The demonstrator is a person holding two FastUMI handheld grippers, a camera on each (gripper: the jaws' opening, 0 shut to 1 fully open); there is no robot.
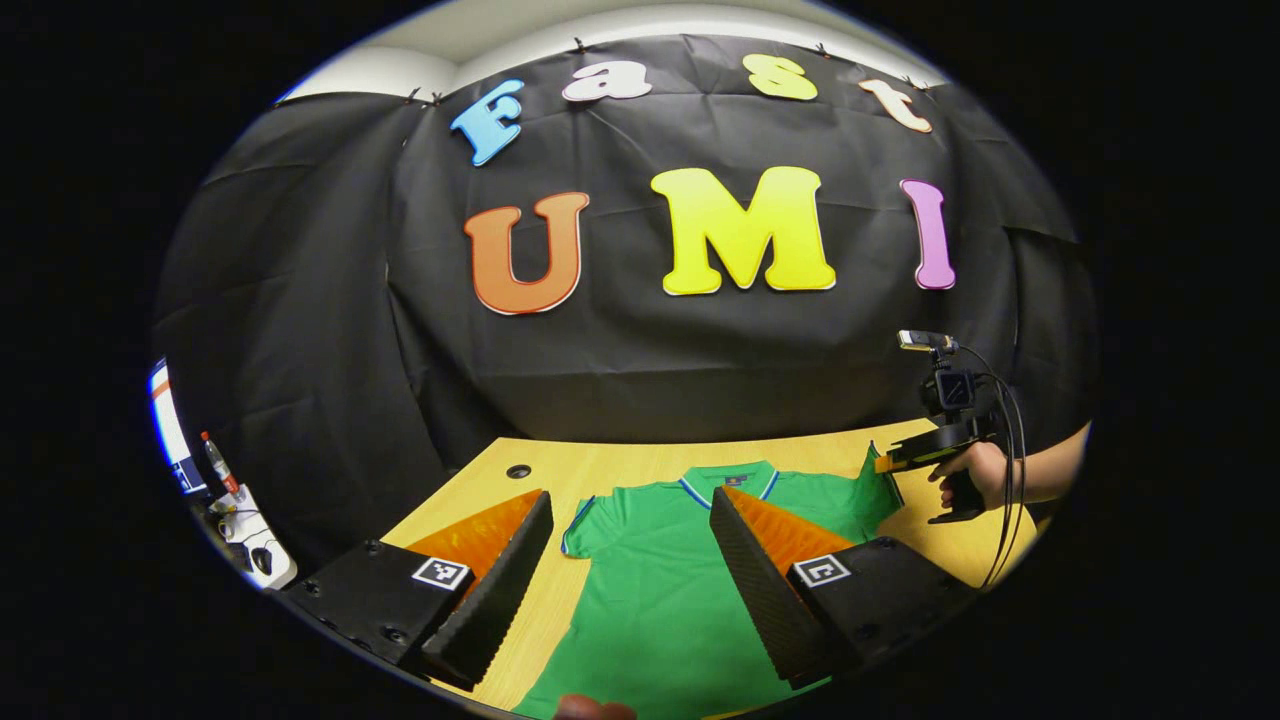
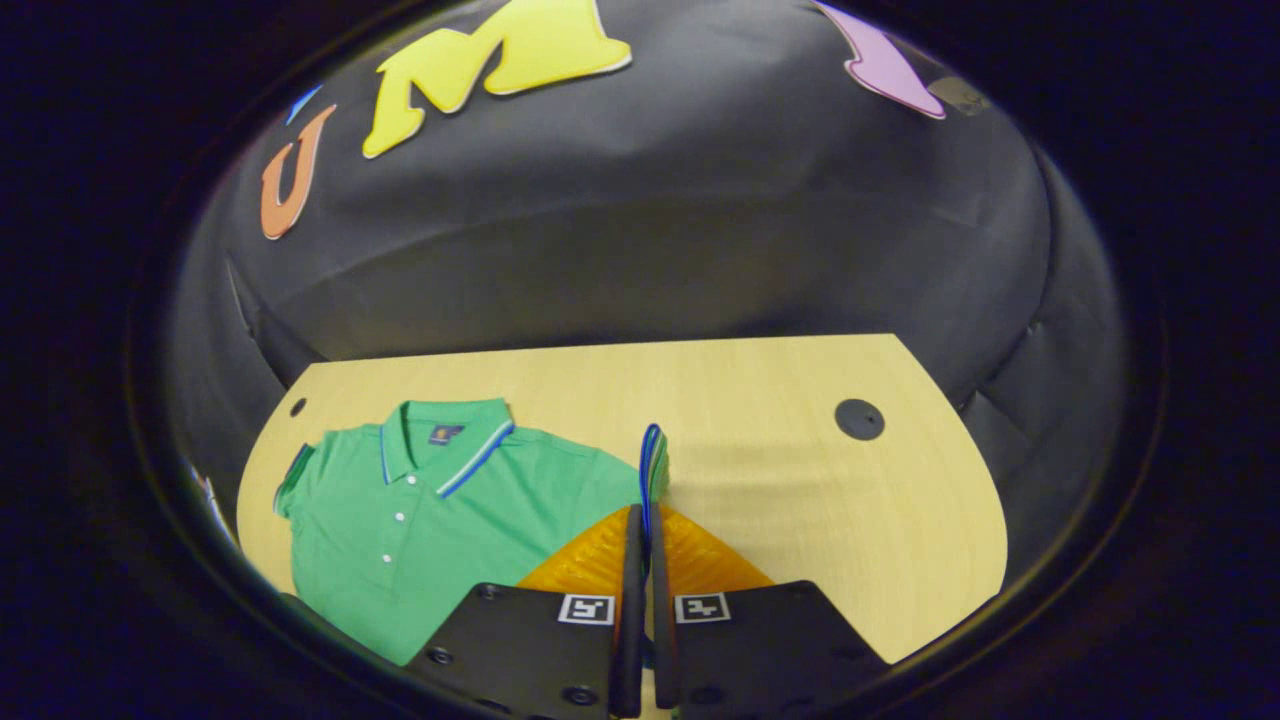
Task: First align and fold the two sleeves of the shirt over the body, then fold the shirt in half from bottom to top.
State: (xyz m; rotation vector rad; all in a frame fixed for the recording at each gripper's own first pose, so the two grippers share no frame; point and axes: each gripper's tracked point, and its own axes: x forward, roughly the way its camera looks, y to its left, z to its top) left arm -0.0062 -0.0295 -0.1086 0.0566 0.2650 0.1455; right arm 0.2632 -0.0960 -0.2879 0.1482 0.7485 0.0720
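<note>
1. Shirt (image 2: 420, 520): green, flat on wooden surface (image 2: 800, 480), collar toward wall.
2. Left gripper (image 1: 630, 590): jaws wide apart, empty, above shirt body.
3. Right gripper (image 2: 641, 590): jaws clamped on sleeve (image 2: 652, 465) edge, lifted.

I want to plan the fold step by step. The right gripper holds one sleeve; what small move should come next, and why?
Probably carry the lifted sleeve across onto the shirt body and lay it flat there. The right gripper is shut on the sleeve's edge, raised off the table, while the left gripper hangs open over the shirt.
</note>
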